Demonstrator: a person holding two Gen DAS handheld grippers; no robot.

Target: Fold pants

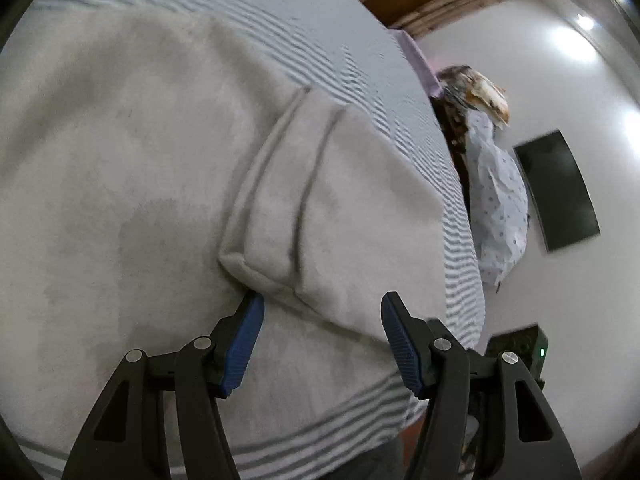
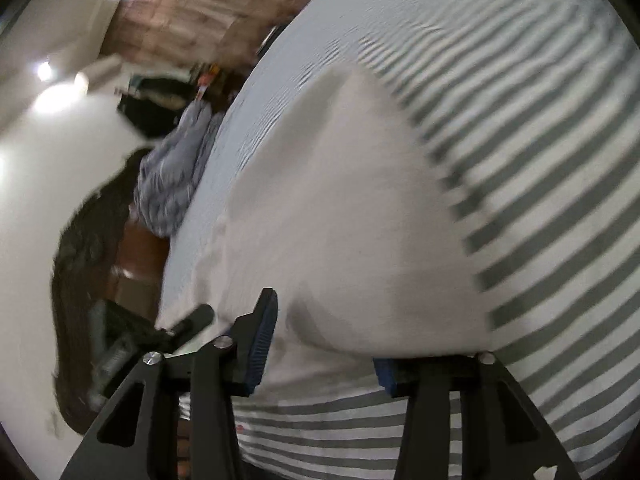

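Light grey pants lie spread on a bed with a grey-and-white striped sheet. In the left wrist view a folded-over part with seams lies on top, its corner just in front of my left gripper. That gripper is open and empty, its blue pads apart above the cloth. In the right wrist view, which is motion-blurred, the pants lie over the striped sheet. My right gripper is open, the cloth's near edge lying over its right finger.
The bed edge runs along the right in the left wrist view, with a patterned cloth hanging beside it and a dark screen on the white wall. In the right wrist view a blue striped garment lies at the bed's left edge.
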